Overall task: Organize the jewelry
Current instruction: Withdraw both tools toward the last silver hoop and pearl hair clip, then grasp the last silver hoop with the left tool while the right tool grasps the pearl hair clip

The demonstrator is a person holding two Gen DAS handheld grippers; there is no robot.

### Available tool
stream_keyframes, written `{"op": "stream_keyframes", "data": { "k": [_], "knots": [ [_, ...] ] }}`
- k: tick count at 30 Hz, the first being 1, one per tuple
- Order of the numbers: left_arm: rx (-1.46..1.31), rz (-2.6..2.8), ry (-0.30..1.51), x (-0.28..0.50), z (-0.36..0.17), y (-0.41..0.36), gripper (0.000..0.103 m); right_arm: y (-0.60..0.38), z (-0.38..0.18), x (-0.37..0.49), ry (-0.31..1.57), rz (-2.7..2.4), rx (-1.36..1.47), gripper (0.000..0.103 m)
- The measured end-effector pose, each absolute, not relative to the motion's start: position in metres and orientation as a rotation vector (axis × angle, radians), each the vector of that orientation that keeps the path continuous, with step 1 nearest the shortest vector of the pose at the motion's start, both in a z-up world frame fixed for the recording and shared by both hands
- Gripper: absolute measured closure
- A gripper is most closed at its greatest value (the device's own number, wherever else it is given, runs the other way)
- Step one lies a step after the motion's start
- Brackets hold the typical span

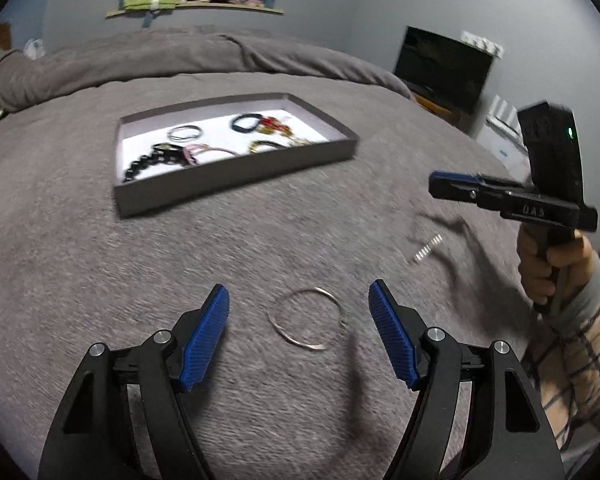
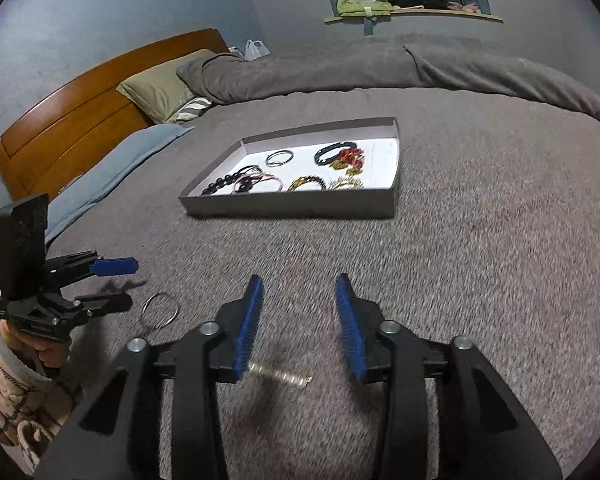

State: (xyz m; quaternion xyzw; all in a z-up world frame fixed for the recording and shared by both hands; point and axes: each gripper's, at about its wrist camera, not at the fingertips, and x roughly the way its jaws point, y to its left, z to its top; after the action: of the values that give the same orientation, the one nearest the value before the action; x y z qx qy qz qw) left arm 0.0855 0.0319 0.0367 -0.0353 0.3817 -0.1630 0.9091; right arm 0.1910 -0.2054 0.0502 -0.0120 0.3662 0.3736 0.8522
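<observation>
I am picking up loose jewelry near the tray [image 1: 236, 184]. My left gripper [image 1: 299, 332] is open around the silver ring [image 1: 306, 322]; my right gripper [image 2: 299, 328] is open over the small chain [image 2: 282, 374]. Next I lower and squeeze.

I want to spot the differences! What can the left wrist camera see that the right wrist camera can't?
Only the left wrist view shows the dark screen by the wall and the right gripper from the side. Only the right wrist view shows the wooden headboard, the pillows and the left gripper from the side. Both show the grey tray of bracelets, the silver ring, the small metal strip and the shelf.
</observation>
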Motion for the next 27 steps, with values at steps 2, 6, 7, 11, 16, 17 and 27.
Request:
{"op": "stream_keyframes", "data": {
  "k": [2, 6, 7, 11, 16, 17, 27],
  "knots": [
    [-0.049, -0.344, 0.798, 0.084, 0.031, 0.025, 0.030, -0.204, 0.049, 0.185, 0.770, 0.806, -0.047, 0.058],
    [-0.032, -0.325, 0.823, 0.087, 0.021, 0.021, 0.030, -0.200, 0.040, 0.173, 0.780, 0.849, -0.115, 0.058],
    [-0.034, -0.324, 0.827, 0.088, 0.020, 0.022, 0.030, -0.198, 0.038, 0.171, 0.785, 0.863, -0.129, 0.058],
    [-0.031, -0.325, 0.838, 0.090, 0.015, 0.021, 0.030, -0.194, 0.028, 0.162, 0.801, 0.902, -0.173, 0.058],
    [-0.021, -0.325, 0.844, 0.091, 0.012, 0.018, 0.030, -0.187, 0.017, 0.161, 0.813, 0.901, -0.230, 0.058],
    [-0.019, -0.325, 0.844, 0.091, 0.011, 0.018, 0.030, -0.187, 0.017, 0.161, 0.812, 0.899, -0.239, 0.058],
    [-0.008, -0.322, 0.842, 0.093, 0.010, 0.014, 0.030, -0.188, 0.013, 0.161, 0.799, 0.827, -0.270, 0.080]
  ]
}}
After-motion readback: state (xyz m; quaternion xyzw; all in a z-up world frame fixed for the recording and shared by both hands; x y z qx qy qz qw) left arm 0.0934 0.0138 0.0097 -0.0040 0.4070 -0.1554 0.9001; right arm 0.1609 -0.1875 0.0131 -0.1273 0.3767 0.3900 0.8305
